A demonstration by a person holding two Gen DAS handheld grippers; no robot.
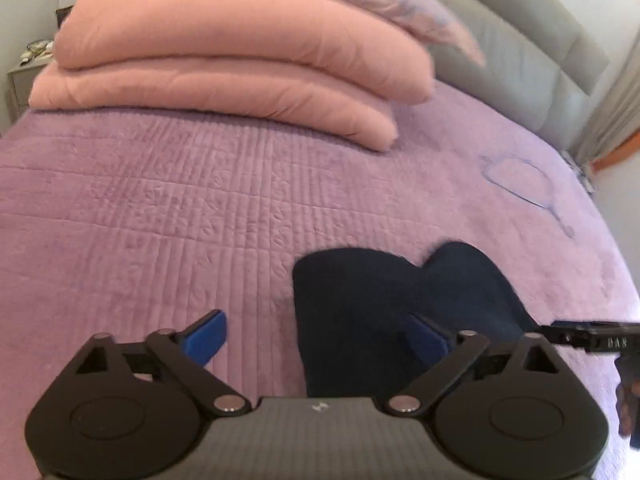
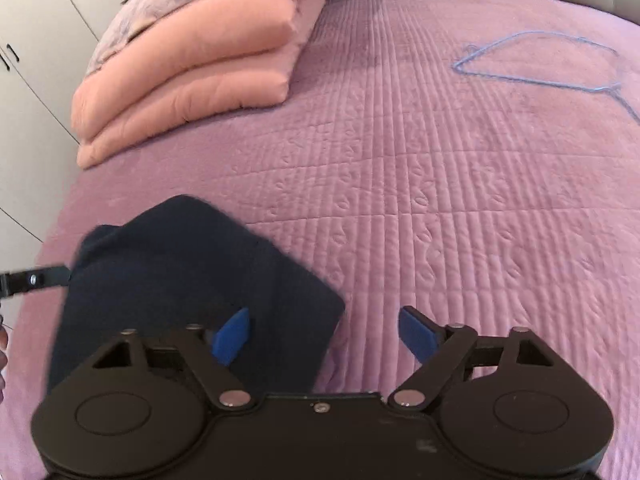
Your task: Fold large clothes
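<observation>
A dark navy garment (image 1: 384,312) lies folded into a compact block on the purple quilted bedspread (image 1: 160,208). My left gripper (image 1: 318,336) hovers over its left edge, wide open, with nothing pinched between the blue pads (image 1: 206,338). In the right wrist view the same garment (image 2: 192,280) sits at lower left. My right gripper (image 2: 324,334) stands open above its right edge, holding nothing. Each view catches the tip of the other gripper at its side border.
A stack of folded pink duvets (image 1: 224,68) with a patterned pillow on top rests at the head of the bed. A blue wire hanger (image 2: 540,64) lies on the bedspread to the right. A padded headboard (image 1: 520,52) and wardrobe doors (image 2: 36,60) border the bed.
</observation>
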